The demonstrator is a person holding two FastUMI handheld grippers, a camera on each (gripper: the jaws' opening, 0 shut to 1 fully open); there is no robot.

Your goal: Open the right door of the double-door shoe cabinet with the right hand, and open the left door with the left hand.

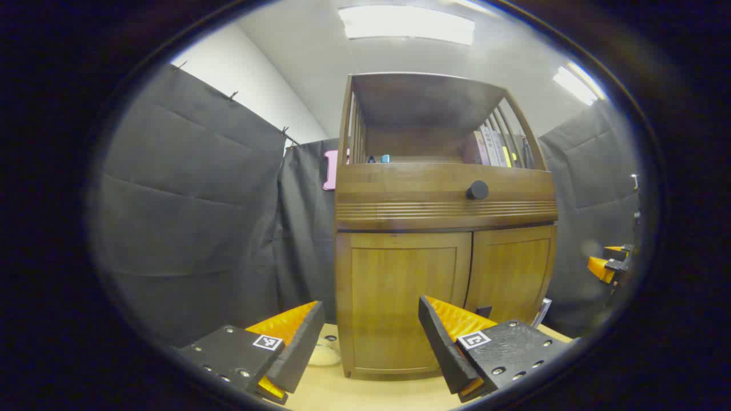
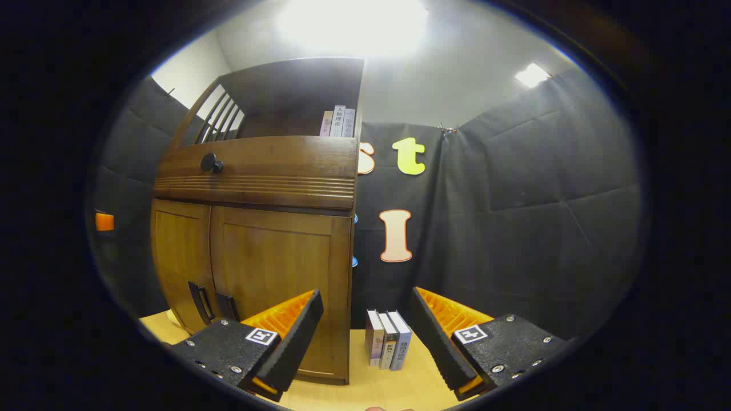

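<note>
The wooden shoe cabinet (image 1: 445, 197) stands on a light table, both lower doors closed. In the left gripper view its left door (image 1: 400, 285) is straight ahead and the right door (image 1: 514, 268) lies beyond. My left gripper (image 1: 370, 309) is open, a short way in front of the left door, holding nothing. A dark handle (image 1: 484, 311) peeks out beside its right finger. In the right gripper view the right door (image 2: 280, 262) and left door (image 2: 180, 251) carry two black handles (image 2: 201, 302) near their shared edge. My right gripper (image 2: 365, 297) is open off the cabinet's right corner.
A drawer with a black knob (image 1: 477, 189) sits above the doors, under an open shelf with books (image 1: 494, 147). Three books (image 2: 388, 345) stand on the table (image 2: 365, 388) right of the cabinet. Black cloth walls close in on all sides. The other gripper (image 1: 606, 266) shows at the right edge.
</note>
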